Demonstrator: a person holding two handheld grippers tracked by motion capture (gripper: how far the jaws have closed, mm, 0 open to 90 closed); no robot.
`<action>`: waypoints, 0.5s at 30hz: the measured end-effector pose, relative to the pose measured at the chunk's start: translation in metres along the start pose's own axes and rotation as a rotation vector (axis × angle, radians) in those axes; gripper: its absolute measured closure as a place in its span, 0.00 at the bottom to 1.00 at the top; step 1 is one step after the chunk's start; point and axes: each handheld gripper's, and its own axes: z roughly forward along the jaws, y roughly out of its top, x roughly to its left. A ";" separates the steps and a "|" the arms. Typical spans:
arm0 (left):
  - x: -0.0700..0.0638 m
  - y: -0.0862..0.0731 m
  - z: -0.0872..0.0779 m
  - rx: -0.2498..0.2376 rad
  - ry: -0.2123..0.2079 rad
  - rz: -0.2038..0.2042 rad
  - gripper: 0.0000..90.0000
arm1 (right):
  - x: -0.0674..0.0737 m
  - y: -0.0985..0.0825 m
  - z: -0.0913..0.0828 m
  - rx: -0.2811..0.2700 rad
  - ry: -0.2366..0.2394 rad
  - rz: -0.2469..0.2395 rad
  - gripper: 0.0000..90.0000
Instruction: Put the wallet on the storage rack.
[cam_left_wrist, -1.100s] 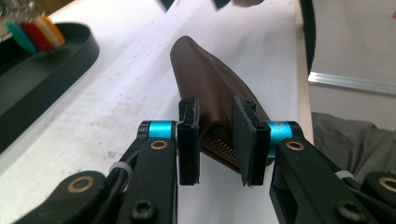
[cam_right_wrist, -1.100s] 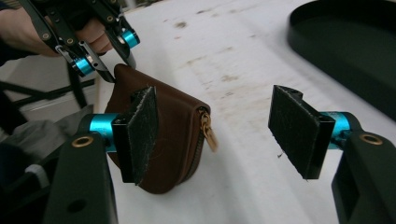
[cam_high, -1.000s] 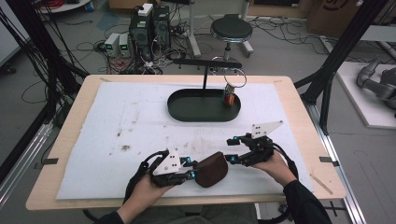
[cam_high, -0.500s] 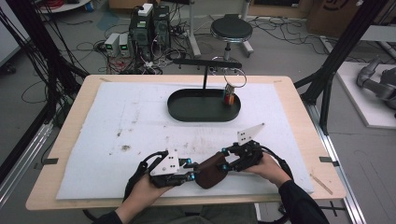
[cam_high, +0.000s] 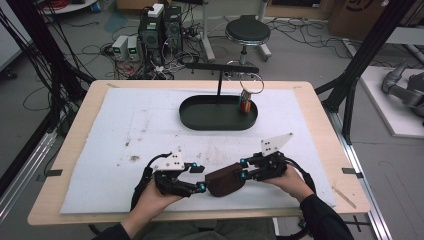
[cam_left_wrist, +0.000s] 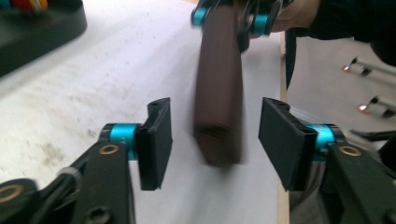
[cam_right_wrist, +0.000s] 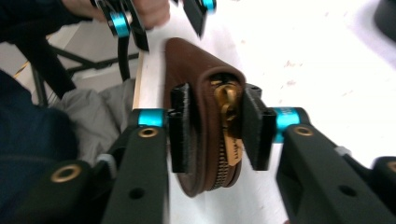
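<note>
High view: brown zip pouch (cam_high: 226, 182) sits near the front edge of the white mat (cam_high: 125, 130), between the two grippers. Right gripper (cam_high: 243, 169) has its jaws on the pouch's right end. Left gripper (cam_high: 201, 178) sits at the pouch's left end; can't tell contact from up here. Person's hands come in from the bottom edge, one on each gripper. Further back on the mat: black oval tray (cam_high: 218, 114) with a post and crossbar, a key ring (cam_high: 251, 84) hanging off the bar with a small red tag down in the tray. Table (cam_high: 320, 115) is light wood.

Left gripper view: left gripper (cam_left_wrist: 215, 137) jaws spread, just been opening. Pouch (cam_left_wrist: 218, 88) is between the pads edge-on, with a clear gap on both sides, no pad touching. Pouch is motion-blurred. The other gripper clamps its far end at the top of the frame. Tray corner shows top left.

Right gripper view: right gripper (cam_right_wrist: 218, 128) jaws have just been closing and now pinch the pouch (cam_right_wrist: 196, 84) at its zipper end, both pads (cam_right_wrist: 179, 128) pressed on the leather. Brass zipper pull (cam_right_wrist: 229, 112) sits between the pads, facing the camera. Pouch runs away from the camera over the mat near the table's edge. The left gripper's blue-tipped jaws show at the top, standing apart around the far end.
</note>
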 end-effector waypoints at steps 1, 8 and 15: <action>0.002 -0.001 0.001 0.000 -0.009 -0.014 0.47 | 0.001 0.001 -0.001 -0.009 -0.029 -0.014 0.79; 0.018 -0.004 0.011 0.032 -0.001 -0.065 0.43 | 0.001 0.001 -0.005 -0.023 -0.040 -0.015 0.80; 0.024 0.006 0.017 -0.004 -0.050 -0.029 0.38 | 0.009 0.009 -0.011 -0.106 -0.041 -0.047 0.80</action>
